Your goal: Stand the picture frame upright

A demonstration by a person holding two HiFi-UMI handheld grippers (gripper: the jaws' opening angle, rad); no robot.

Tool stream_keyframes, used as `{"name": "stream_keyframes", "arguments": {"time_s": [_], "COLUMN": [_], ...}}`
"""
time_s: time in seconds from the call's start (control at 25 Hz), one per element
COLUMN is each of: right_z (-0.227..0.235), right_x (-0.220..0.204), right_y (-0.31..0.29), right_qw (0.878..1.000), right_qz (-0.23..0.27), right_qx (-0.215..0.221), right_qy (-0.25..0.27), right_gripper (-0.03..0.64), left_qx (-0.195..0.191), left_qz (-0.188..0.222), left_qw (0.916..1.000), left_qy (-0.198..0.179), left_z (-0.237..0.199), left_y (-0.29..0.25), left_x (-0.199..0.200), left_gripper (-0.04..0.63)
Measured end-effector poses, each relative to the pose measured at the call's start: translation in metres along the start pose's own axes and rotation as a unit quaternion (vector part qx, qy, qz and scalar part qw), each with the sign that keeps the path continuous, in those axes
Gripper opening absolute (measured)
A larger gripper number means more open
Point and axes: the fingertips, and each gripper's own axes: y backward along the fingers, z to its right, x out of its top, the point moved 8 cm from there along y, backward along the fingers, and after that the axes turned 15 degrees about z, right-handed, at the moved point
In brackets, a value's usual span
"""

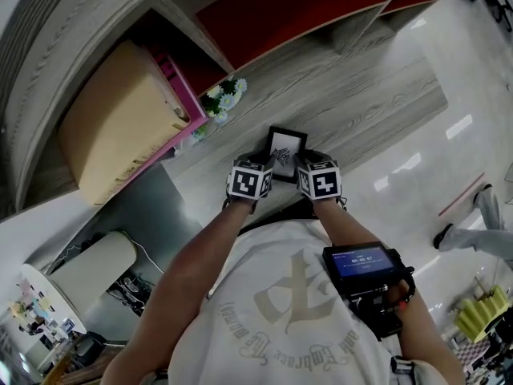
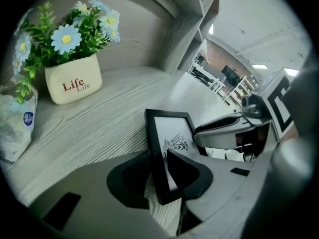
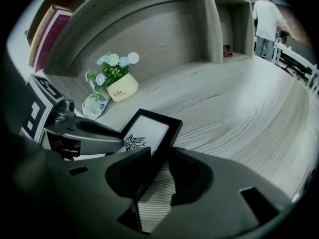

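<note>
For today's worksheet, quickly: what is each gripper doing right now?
Left gripper: jaws closed on the picture frame's left edge.
Right gripper: jaws closed on its right edge.

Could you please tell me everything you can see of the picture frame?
The picture frame is small and rectangular, with a plain black border, apparently wood or plastic, around a white sheet bearing a black winged emblem. It is raised at a tilt on the pale wood-grain shelf, not lying flat. The left tongs clasp its left edge and the right tongs its right edge, one jaw in front and one behind. Its back and any stand are hidden.
</note>
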Motion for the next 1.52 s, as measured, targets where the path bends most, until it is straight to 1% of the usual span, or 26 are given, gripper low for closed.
{"name": "stream_keyframes", "arguments": {"time_s": [0.12, 0.24, 0.4, 0.68, 1.0, 1.52], "right_z": [0.001, 0.002, 0.001, -0.011, -0.026, -0.056], "right_x": [0.000, 0.001, 0.004, 0.010, 0.017, 0.031], "right_y": [0.000, 0.002, 0.002, 0.006, 0.007, 0.011], "right_qw": [1.000, 1.000, 1.000, 0.999, 0.996, 0.989], "right_qz": [0.004, 0.008, 0.012, 0.026, 0.037, 0.060], "right_qx": [0.006, 0.012, 0.020, 0.044, 0.069, 0.102], "right_qy": [-0.014, -0.021, -0.020, 0.001, 0.036, 0.094], "right_gripper": [0.113, 0.106, 0.097, 0.094, 0.094, 0.094], "left_qx": [0.003, 0.004, 0.017, 0.041, 0.061, 0.087], "left_qz": [-0.003, 0.000, 0.010, 0.044, 0.077, 0.134], "left_qw": [0.9995, 0.9993, 0.9987, 0.9963, 0.9925, 0.9837], "left_qy": [0.031, 0.038, 0.046, 0.062, 0.073, 0.083], "left_z": [-0.003, -0.002, 0.001, 0.001, -0.001, -0.007], "left_y": [0.001, 0.005, 0.009, 0.028, 0.048, 0.081], "left_x": [0.000, -0.001, -0.005, -0.009, -0.013, -0.016], "left_gripper": [0.107, 0.094, 0.092, 0.092, 0.092, 0.094]}}
